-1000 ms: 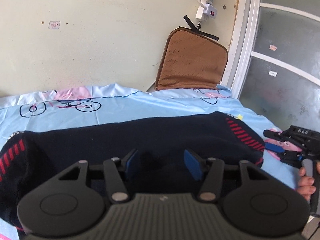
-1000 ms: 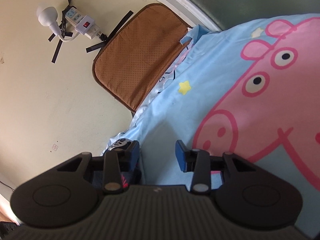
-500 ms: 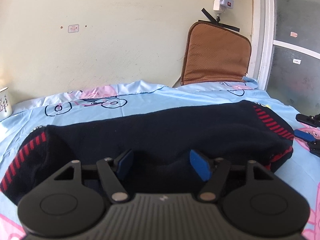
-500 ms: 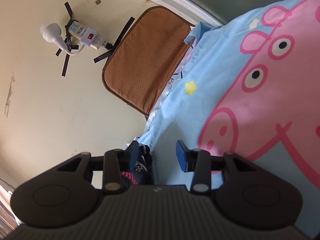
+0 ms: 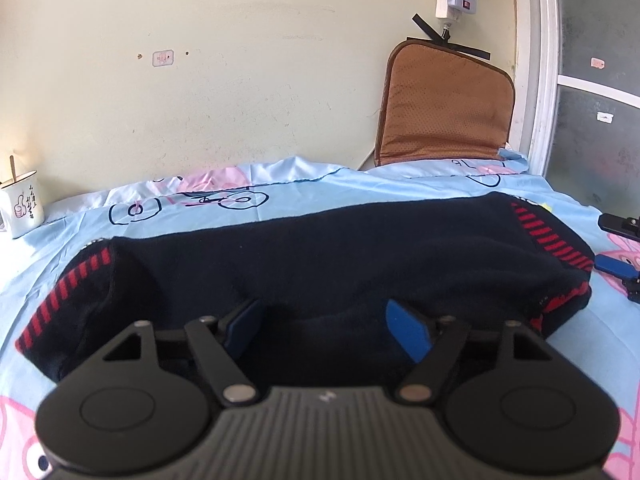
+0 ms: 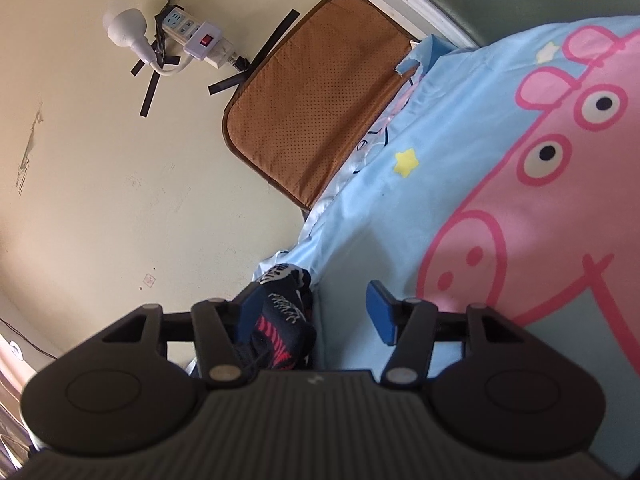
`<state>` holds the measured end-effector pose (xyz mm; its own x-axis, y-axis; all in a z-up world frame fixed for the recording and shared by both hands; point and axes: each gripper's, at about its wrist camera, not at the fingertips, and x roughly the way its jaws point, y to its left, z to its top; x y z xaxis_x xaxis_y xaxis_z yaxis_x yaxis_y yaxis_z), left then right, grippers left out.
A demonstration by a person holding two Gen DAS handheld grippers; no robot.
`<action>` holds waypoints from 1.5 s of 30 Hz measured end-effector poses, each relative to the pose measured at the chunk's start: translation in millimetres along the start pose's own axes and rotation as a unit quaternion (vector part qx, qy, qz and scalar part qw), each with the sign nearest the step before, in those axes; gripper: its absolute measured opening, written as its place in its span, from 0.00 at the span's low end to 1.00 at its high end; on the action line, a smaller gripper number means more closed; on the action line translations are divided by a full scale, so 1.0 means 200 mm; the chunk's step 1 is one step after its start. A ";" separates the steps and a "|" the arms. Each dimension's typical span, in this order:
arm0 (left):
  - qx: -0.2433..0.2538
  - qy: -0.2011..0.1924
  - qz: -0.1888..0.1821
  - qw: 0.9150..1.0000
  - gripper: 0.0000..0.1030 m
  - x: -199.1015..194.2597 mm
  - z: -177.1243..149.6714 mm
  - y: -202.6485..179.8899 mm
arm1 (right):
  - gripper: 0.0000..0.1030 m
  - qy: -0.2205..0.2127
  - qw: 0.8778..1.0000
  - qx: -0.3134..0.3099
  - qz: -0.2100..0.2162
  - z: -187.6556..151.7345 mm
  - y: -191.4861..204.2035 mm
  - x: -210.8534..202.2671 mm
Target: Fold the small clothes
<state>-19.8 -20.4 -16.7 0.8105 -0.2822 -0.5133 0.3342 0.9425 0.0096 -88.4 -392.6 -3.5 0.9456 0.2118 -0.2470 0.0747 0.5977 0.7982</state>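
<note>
A dark navy garment (image 5: 320, 256) with red striped cuffs lies folded across the blue cartoon bedsheet (image 5: 280, 196) in the left wrist view. My left gripper (image 5: 326, 330) is open just above its near edge, holding nothing. My right gripper (image 6: 316, 312) is open; its left finger sits against the garment's red-striped end (image 6: 280, 320), which shows at the lower left of the right wrist view. The right gripper's tips also show at the right edge of the left wrist view (image 5: 618, 248).
A brown seat cushion (image 5: 444, 108) leans on the wall at the bed's far edge. A white mug (image 5: 22, 204) stands at the far left. A power strip (image 6: 192, 36) is taped to the wall. A glass door (image 5: 596, 92) is at the right.
My left gripper has pulled back and turned left, so more of the garment and the mug show. My right gripper has shifted so the garment's end shows more between its fingers.
</note>
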 end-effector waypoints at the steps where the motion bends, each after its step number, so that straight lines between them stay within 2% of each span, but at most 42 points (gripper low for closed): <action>1: 0.001 -0.001 -0.002 1.000 0.70 0.00 0.00 0.00 | 0.58 -0.002 1.000 0.000 -0.002 0.00 0.00 0.00; 11: -0.015 -0.006 -0.033 0.999 0.71 -0.03 0.00 0.03 | 0.58 -0.002 0.999 -0.013 -0.038 -0.04 0.05 -0.05; 14: -0.024 -0.003 -0.042 0.999 0.71 -0.03 0.00 0.04 | 0.60 0.012 1.000 0.020 -0.010 -0.07 0.05 -0.09; 18: -0.037 0.002 -0.049 0.998 0.71 -0.02 0.00 0.06 | 0.62 0.003 0.995 0.091 0.045 -0.04 0.05 -0.12; 20: -0.035 0.006 -0.045 0.998 0.70 -0.02 0.00 0.06 | 0.63 0.004 0.993 0.108 0.053 -0.01 0.07 -0.11; 25: -0.029 0.010 -0.042 0.999 0.70 -0.01 0.00 0.05 | 0.69 0.026 0.998 0.056 0.030 -0.02 0.17 -0.05; 31: -0.034 0.012 -0.049 0.998 0.70 0.00 0.00 0.07 | 0.70 0.062 0.997 0.042 -0.014 -0.07 0.13 0.08; 34: -0.047 0.002 -0.062 0.997 0.69 -0.02 0.01 0.10 | 0.68 0.075 0.997 0.001 -0.024 -0.08 0.17 0.15; 37: -0.080 -0.020 -0.088 0.993 0.69 -0.05 0.01 0.15 | 0.69 0.102 0.992 -0.060 -0.044 -0.13 0.27 0.26; 39: -0.097 -0.029 -0.093 0.991 0.69 -0.06 0.02 0.18 | 0.69 0.103 0.988 -0.099 -0.058 -0.17 0.32 0.30; 42: -0.097 0.002 -0.074 0.993 0.68 0.00 0.02 0.17 | 0.69 0.097 0.986 -0.120 -0.060 -0.20 0.34 0.33; 43: -0.092 0.012 -0.074 0.993 0.68 0.02 0.03 0.16 | 0.65 0.093 0.985 -0.130 -0.062 -0.21 0.34 0.33; 44: -0.089 0.006 -0.075 0.993 0.68 0.01 0.03 0.15 | 0.42 0.090 0.983 -0.144 -0.072 -0.22 0.35 0.33; 45: -0.086 -0.001 -0.076 0.993 0.68 0.00 0.03 0.15 | 0.33 0.085 0.983 -0.145 -0.071 -0.22 0.34 0.33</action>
<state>-7.7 7.1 -11.6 0.7573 -0.4246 -0.4962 0.3668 0.9052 -0.2147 -34.7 -304.2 10.8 0.8639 0.2213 -0.4524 0.0860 0.8202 0.5656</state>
